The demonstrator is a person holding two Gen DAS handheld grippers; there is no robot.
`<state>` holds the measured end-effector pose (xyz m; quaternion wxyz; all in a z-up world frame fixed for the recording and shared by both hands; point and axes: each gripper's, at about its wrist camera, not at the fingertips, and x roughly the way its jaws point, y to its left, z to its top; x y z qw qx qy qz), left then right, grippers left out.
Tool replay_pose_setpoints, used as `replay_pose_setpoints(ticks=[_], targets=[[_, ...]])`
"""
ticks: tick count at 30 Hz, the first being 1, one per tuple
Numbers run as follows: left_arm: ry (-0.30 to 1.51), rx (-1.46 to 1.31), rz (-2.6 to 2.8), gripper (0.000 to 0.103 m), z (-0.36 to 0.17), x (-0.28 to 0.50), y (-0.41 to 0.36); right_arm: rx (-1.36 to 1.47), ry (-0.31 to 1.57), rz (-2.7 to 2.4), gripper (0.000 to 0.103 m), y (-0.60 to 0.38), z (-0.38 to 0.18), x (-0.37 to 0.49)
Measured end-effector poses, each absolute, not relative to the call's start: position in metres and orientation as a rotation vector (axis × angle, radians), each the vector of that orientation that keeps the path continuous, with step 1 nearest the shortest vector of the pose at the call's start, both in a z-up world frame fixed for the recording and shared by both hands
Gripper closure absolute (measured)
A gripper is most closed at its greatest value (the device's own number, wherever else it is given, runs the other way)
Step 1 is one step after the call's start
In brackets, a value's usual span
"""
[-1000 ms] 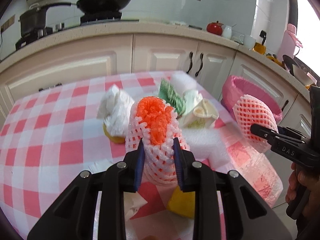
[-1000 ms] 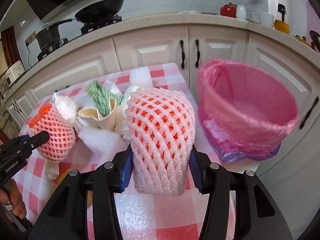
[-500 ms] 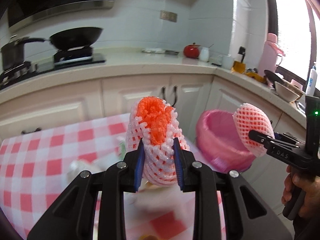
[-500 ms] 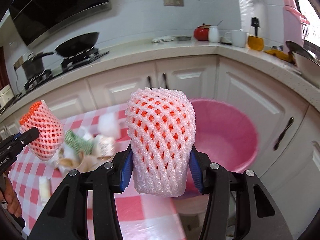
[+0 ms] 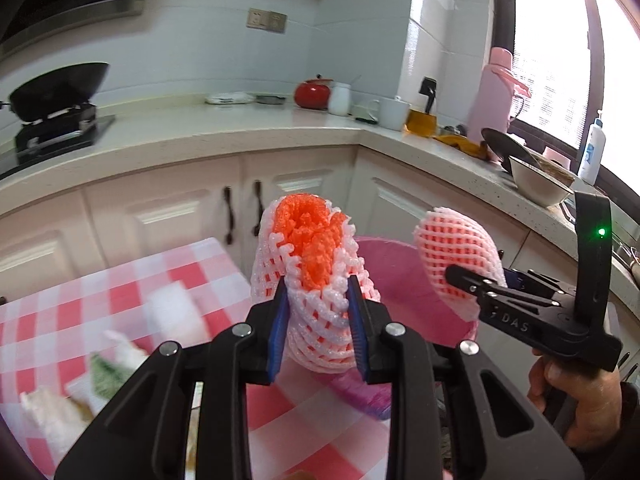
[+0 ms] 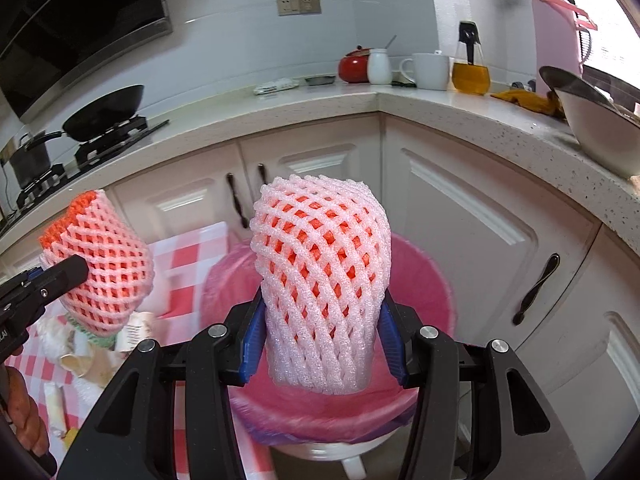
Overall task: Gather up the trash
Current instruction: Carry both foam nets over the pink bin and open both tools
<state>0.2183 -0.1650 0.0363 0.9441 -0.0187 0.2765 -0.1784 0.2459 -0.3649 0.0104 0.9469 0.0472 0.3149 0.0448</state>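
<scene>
The two sleeves are soft foam mesh, matt; the bin liner is thin glossy plastic; the countertop is speckled, smooth stone.

The foam net sleeve on the left is white-pink mesh with a bright orange core showing at its top; the foam net on the right is pale pink lattice over orange. Both sit between blue pads on black grippers. The bin beyond is lined with a pink bag. The tablecloth is red-and-white check. Far off stand white cabinets, a red pot, a white mug and a pink flask.
</scene>
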Motion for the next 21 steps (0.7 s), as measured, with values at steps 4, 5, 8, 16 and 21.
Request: replay_pose_setpoints(ticks=[4, 5, 8, 16, 21], targets=[[0.578, -0.037, -0.379, 0.073, 0.03, 0.233, -0.182, 0.095, 0.644, 0.076, 0.05, -0.374, 0.005, 0.253], [0.581, -0.036, -0.381, 0.073, 0.028, 0.235, -0.185, 0.097, 0.645, 0.074, 0.05, -0.377, 0.003, 0.254], [0.594, -0.038, -0.389, 0.073, 0.023, 0.244, -0.191, 0.104, 0.654, 0.069, 0.05, -0.381, -0.001, 0.259], [0.612, -0.056, -0.421, 0.058, 0.017, 0.258, -0.204, 0.113, 0.659, 0.05, 0.039, -0.393, -0.006, 0.263], [0.631, -0.074, -0.421, 0.048, 0.012, 0.263, -0.203, 0.123, 0.658, 0.043, 0.03, -0.399, -0.008, 0.262]])
